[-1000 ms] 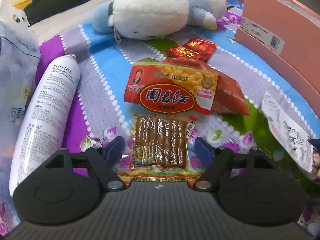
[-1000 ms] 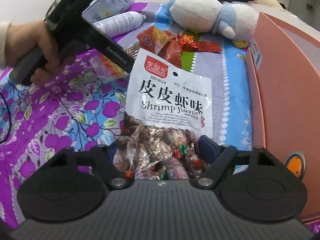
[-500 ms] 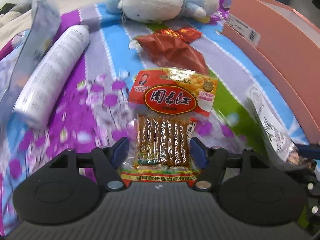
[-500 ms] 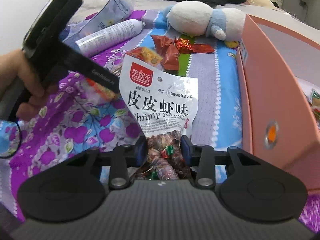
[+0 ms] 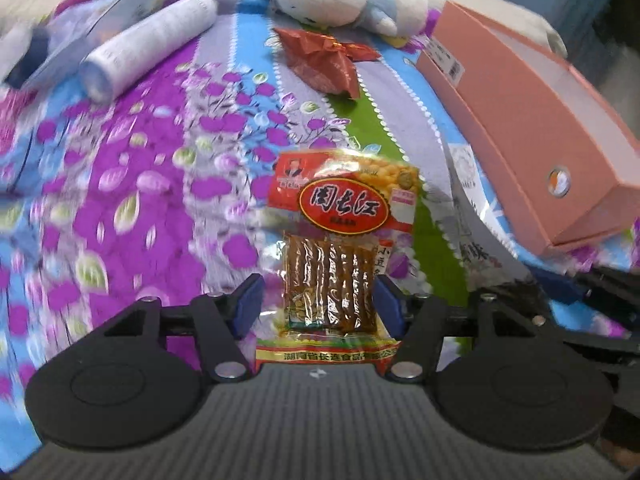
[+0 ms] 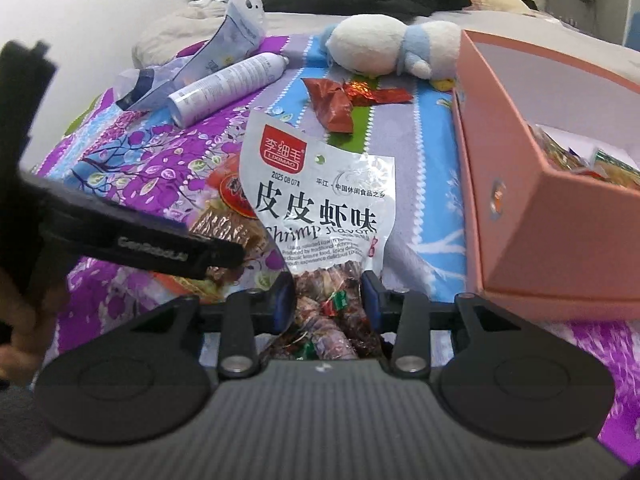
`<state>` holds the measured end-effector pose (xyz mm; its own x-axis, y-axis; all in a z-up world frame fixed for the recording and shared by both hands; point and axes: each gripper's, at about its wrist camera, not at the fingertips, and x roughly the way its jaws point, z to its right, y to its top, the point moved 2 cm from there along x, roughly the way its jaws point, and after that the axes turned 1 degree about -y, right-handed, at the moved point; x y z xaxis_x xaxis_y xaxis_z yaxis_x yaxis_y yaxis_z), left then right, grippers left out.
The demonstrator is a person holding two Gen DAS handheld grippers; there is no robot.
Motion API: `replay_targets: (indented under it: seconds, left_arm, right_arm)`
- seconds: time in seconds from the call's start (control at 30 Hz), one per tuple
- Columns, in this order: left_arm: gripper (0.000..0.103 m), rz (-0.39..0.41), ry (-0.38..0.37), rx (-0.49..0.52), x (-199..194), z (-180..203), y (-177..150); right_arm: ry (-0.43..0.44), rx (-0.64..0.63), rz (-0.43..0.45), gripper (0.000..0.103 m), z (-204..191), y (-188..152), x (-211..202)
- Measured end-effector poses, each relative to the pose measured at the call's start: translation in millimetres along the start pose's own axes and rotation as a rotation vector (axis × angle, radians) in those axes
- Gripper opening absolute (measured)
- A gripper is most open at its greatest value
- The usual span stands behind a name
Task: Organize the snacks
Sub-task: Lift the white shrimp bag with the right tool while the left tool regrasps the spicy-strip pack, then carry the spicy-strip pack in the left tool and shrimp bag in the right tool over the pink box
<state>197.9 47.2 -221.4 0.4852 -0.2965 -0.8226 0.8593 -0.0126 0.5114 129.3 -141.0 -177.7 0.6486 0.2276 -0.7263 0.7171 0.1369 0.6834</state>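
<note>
Lighting is even, diffuse and moderately bright in both views; no hard shadows. Left wrist view: strong motion blur across the floral bedsheet [image 5: 132, 184] at left, and the spray can [image 5: 148, 46] is smeared; the red tofu snack packet [image 5: 340, 236] stays fairly sharp, with glare streaks on its clear film. Right wrist view: sharper overall, print on the shrimp flavor packet [image 6: 320, 204] legible, specular patches on its foil. Fisheye bending curves the pink box [image 6: 532, 168] edges; corners darken.
</note>
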Motion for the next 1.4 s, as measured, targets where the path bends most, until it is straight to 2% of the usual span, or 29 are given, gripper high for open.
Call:
replay_targets:
  seconds: [0.03, 0.07, 0.2, 0.3, 0.4, 0.57, 0.63, 0.77, 0.9, 1.1, 1.2, 1.3, 1.37, 1.4]
  left_arm:
    - [0.052, 0.0, -0.005, -0.026, -2, -1, -2]
    - [0.05, 0.0, -0.004, -0.048, -3, -3, -4]
    - [0.05, 0.014, -0.036, -0.11, -8, -6, -12]
    - [0.05, 0.026, -0.07, -0.217, -11, -17, -17]
    - [0.05, 0.043, -0.092, -0.31, -15, -29, -21]
    - [0.052, 0.068, -0.209, -0.508, -13, -56, -31]
    - [0.052, 0.08, -0.26, -0.592, -11, -66, -36]
    - [0.053, 0.098, -0.325, -0.684, -9, -76, -43]
    - [0.056, 0.101, -0.382, -0.723, -7, -80, -45]
    - [0.056, 0.1, -0.459, -0.752, 2, -80, -41]
    - [0.055, 0.101, -0.475, -0.744, 6, -77, -39]
    - [0.048, 0.107, -0.472, -0.736, 9, -72, -39]
    - [0.035, 0.104, -0.461, -0.719, 12, -69, -39]
    - [0.033, 0.101, -0.454, -0.708, 13, -66, -39]
  right_arm:
    - [-0.002, 0.0, 0.001, 0.04, 0, -2, -2]
    - [-0.007, 0.001, 0.0, 0.04, 0, -3, -4]
    - [-0.007, -0.006, -0.01, 0.04, 0, -9, -4]
    - [-0.025, 0.005, -0.028, 0.04, 3, -13, 4]
    - [0.046, 0.087, -0.007, 0.04, 9, -12, 0]
    - [0.1, 0.085, 0.04, 0.04, 1, 0, -5]
    - [0.144, 0.073, 0.032, 0.04, -4, 2, 2]
    - [0.14, 0.05, -0.024, 0.04, -12, -5, 26]
    - [0.118, -0.007, -0.02, 0.04, -20, -10, 31]
    - [0.154, 0.061, -0.021, 0.04, -9, -12, 31]
    - [0.17, 0.107, -0.028, 0.04, -4, -11, 32]
    - [0.184, 0.138, -0.031, 0.04, -1, -11, 33]
    - [0.19, 0.155, -0.034, 0.04, 1, -10, 34]
    - [0.193, 0.165, -0.035, 0.04, 1, -10, 34]
